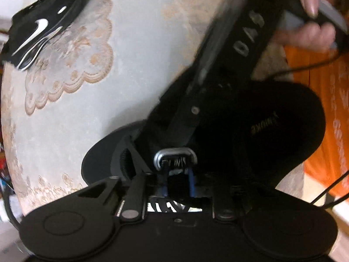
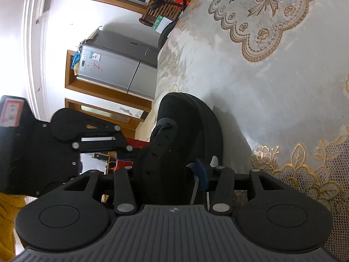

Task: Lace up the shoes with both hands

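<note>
On the far left of the flowered tablecloth (image 1: 130,54) the second shoe (image 1: 39,28) lies well apart and is not in use. Near the table's edge sits the black shoe (image 1: 261,131) that is being worked on. It looks light, with a soft cloth upper that will give under pressure and a stiffer sole, so I judge it better to steady it at the heel and sole. The lace is thin and limp, and I cannot make it out against the black cloth. It should be pinched close to its tip, near the row of eyelets (image 2: 156,152). The left gripper (image 1: 178,183) points straight down at the tongue, just behind the grey pull loop (image 1: 175,158). Its jaws are closed, but I cannot tell whether anything is between them. The right gripper (image 2: 168,174) comes in low from the side, and a hand (image 1: 312,21) holds its grip. Its jaws stand wide with the rear of the shoe between them. Whether the pads press on it, I cannot tell.
</note>
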Demonstrator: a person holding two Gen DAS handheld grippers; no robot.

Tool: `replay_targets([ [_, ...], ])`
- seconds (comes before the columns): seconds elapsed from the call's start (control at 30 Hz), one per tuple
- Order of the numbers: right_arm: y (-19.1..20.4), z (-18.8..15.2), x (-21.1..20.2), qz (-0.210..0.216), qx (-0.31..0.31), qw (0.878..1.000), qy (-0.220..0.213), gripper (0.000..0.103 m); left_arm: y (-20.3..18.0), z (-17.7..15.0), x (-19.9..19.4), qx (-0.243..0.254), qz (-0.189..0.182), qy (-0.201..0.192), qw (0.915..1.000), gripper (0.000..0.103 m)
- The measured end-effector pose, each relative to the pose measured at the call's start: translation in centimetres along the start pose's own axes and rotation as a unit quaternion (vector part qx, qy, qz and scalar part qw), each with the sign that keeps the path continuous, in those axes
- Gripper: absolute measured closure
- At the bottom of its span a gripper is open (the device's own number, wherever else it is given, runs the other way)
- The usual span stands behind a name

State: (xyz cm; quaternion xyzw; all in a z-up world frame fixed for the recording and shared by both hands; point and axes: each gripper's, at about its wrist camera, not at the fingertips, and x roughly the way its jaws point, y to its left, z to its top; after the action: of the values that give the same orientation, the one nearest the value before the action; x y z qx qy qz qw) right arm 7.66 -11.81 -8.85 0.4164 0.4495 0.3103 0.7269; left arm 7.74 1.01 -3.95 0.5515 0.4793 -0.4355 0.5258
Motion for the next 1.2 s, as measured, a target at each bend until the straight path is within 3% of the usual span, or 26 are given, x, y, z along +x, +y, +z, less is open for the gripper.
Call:
replay_targets([
  [0.07, 0.2, -0.1, 0.1, -0.005, -0.005, 1.0, 0.007, 0.049, -0.5, -0.1, -0.1, 0.001, 0.005, -0.004, 1.0, 0.1],
  [0.23, 0.9, -0.4, 0.0, -0.024, -0.023, 0.999, 0.007, 0.047, 0.2, -1.5, -1.5, -0.072, 0.005, -0.042, 0.9966, 0.101],
  [0.43, 3.3, -0.8, -0.2, -0.073, -0.099, 0.992, -0.001, 0.047, 0.9, -3.7, -5.4, -0.183, 0.004, -0.121, 0.9757, 0.101],
  [0.6, 5.6, -1.2, -1.6, -0.081, -0.164, 0.982, -0.052, 0.047, 0.7, -4.7, -6.7, -0.222, 0.018, -0.15, 0.9633, 0.101],
  [0.67, 6.0, -1.1, -2.3, -0.077, -0.172, 0.98, -0.069, 0.047, 0.6, -4.7, -6.3, -0.224, 0.026, -0.148, 0.9628, 0.101],
  [0.8, 6.4, -1.0, -2.0, -0.091, -0.181, 0.978, -0.051, 0.047, 0.5, -4.1, -4.6, -0.208, 0.041, -0.131, 0.9685, 0.101],
  [0.9, 7.6, -1.9, -1.0, -0.12, -0.228, 0.966, -0.033, 0.047, 1.3, -4.0, -3.8, -0.208, 0.037, -0.141, 0.9673, 0.101],
  [1.0, 8.6, -3.3, 0.5, -0.166, -0.296, 0.941, -0.013, 0.048, 1.5, -4.2, -3.0, -0.221, 0.036, -0.14, 0.9644, 0.101],
  [1.03, 8.6, -3.7, 1.0, -0.184, -0.311, 0.933, -0.009, 0.056, 1.5, -4.2, -2.7, -0.225, 0.036, -0.141, 0.9634, 0.101],
  [1.07, 8.5, -4.1, 1.6, -0.201, -0.326, 0.924, -0.005, 0.077, 1.5, -4.2, -2.5, -0.231, 0.033, -0.144, 0.9617, 0.101],
  [1.1, 8.0, -4.0, 1.6, -0.199, -0.312, 0.929, -0.008, 0.078, 1.5, -4.1, -2.2, -0.238, 0.031, -0.146, 0.9599, 0.101],
  [1.2, 5.4, -2.8, 0.6, -0.152, -0.211, 0.965, -0.028, 0.082, 1.5, -3.9, -1.9, -0.259, 0.033, -0.156, 0.9526, 0.101],
])
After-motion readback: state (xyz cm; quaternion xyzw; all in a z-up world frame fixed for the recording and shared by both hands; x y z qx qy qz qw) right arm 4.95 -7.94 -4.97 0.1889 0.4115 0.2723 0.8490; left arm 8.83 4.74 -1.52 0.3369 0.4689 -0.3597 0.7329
